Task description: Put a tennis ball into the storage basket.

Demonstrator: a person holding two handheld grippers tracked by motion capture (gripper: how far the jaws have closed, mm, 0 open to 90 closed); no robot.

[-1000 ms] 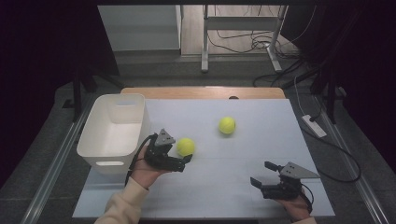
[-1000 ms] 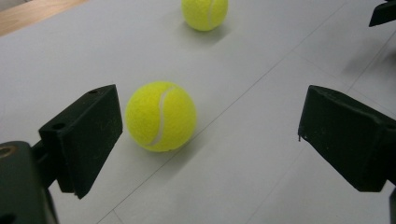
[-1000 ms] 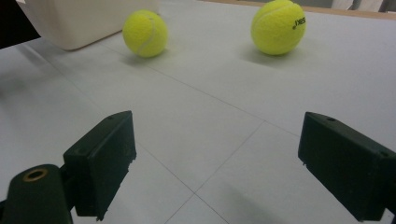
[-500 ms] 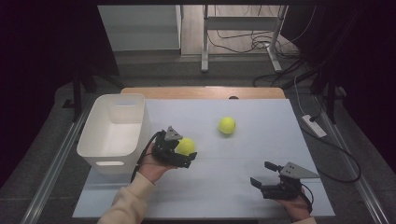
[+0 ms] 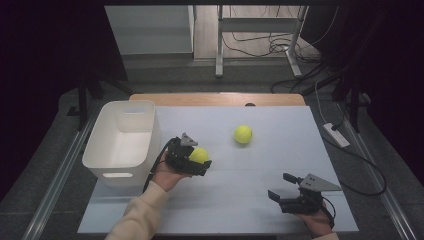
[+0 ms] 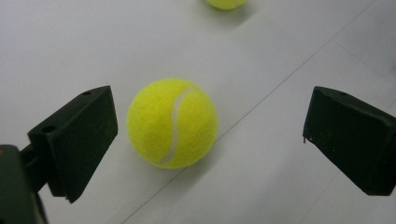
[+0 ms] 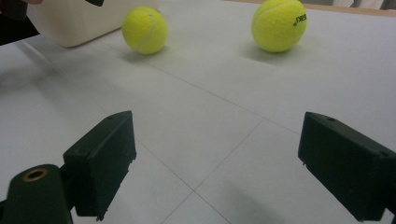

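White bin (image 5: 122, 142) beside near ball (image 5: 199, 155)

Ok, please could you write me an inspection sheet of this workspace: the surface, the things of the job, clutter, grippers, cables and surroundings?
Surface: pale grey table with thin seam lines; wooden edge at the far side.
Job's things: near tennis ball on the table between the left gripper's jaws, untouched by them; far tennis ball alone, mid-table; white bin at the left, looks empty.
Clutter: nothing seen.
Grippers: left gripper open around the near ball, its jaws have just been opening; right gripper open, empty, at the near right corner.
Cables: floor cables behind the table; power strip at the right.
Surroundings: dark room, metal frame legs beyond.
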